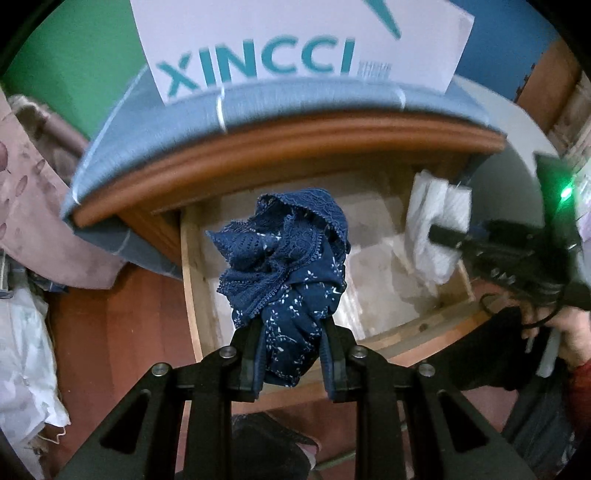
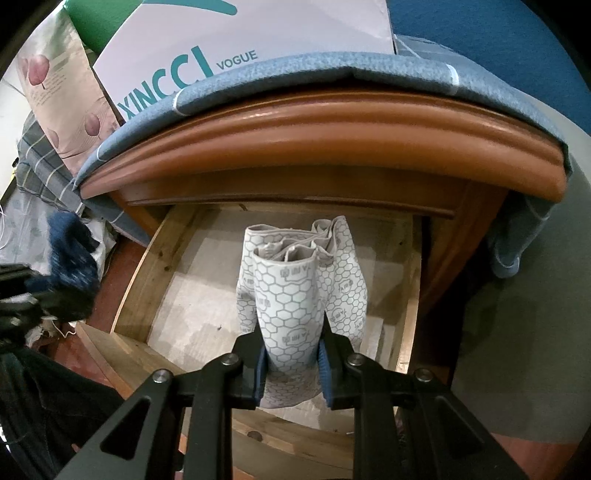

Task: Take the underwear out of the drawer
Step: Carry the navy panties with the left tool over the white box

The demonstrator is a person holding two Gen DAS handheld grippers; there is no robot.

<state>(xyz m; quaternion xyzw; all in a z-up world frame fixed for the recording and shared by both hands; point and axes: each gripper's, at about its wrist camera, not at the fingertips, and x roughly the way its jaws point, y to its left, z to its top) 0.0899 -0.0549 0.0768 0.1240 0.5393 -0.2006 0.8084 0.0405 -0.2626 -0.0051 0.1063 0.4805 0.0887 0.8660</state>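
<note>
Red-brown wood frames the scene: the nightstand (image 2: 317, 144), draped in a blue cloth (image 2: 332, 70) with a white XINCCI bag (image 2: 236, 33) on top, fills the 12 o'clock half of both wrist views, its pale drawer (image 2: 147, 280) pulled open beneath. The drawer's lined bottom looks bare from here, apart from what I hold above it.

My left tool (image 1: 291, 354) is clamped narrow on a bunched navy lace underwear (image 1: 291, 266), which hangs over the drawer's left half, clear of its floor. My right tool (image 2: 291, 365) is pinched just as narrow on a white hexagon-print underwear (image 2: 291, 295), suspended over the drawer's middle; in the left view it shows at 3 o'clock.

Both pieces seem lifted; I judge the step in hand to be carrying them clear. To do it well, I would keep both grips firm, raise each bundle above the drawer's front rail at 6 o'clock, and draw back without letting the trailing lace snag the wood or the two tools cross.
</note>
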